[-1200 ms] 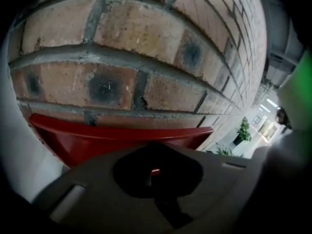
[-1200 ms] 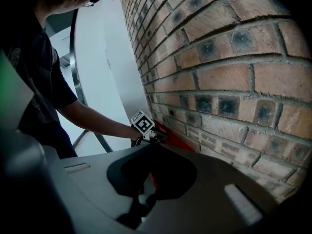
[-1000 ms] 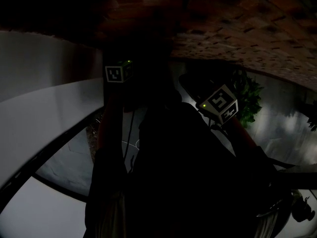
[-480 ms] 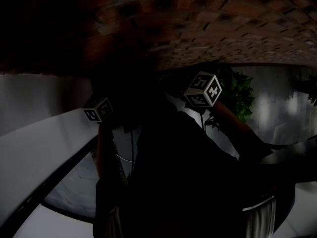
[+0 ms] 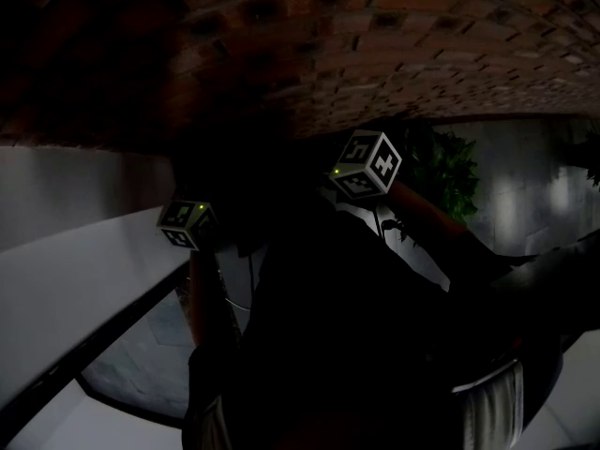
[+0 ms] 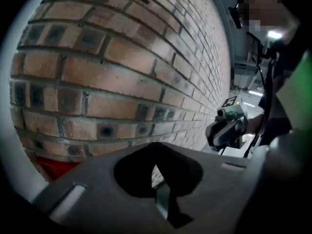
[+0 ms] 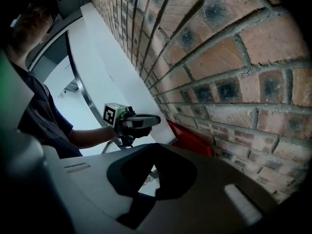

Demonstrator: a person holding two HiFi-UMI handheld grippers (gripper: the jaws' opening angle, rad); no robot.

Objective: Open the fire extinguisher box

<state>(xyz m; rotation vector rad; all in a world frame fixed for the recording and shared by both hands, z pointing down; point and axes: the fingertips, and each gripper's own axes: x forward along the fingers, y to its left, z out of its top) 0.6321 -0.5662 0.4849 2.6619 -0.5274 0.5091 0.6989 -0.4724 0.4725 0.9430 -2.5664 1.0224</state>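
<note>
Approach is the step in hand, by our reading: neither gripper is at the box yet. The left gripper has its jaws pressed together with nothing between them. The right gripper looks closed and empty too.

The red metal fire extinguisher box sits low against the reddish-brown brick wall. It lies just ahead of the right gripper and a little to its right, and below and to the left of the left gripper. Only a corner of it shows, so we cannot make out a door edge, latch or handle.

To do this well, we would drop both grippers toward the box front and find the handle first. We would spread one gripper's jaws before contact rather than poke at the door with closed tips. Then we would pull along the door's swing.

Both grippers are held close to the wall, tipped slightly downward and angled toward each other, so each sees the other. A bare forearm extends behind the left one.
</note>
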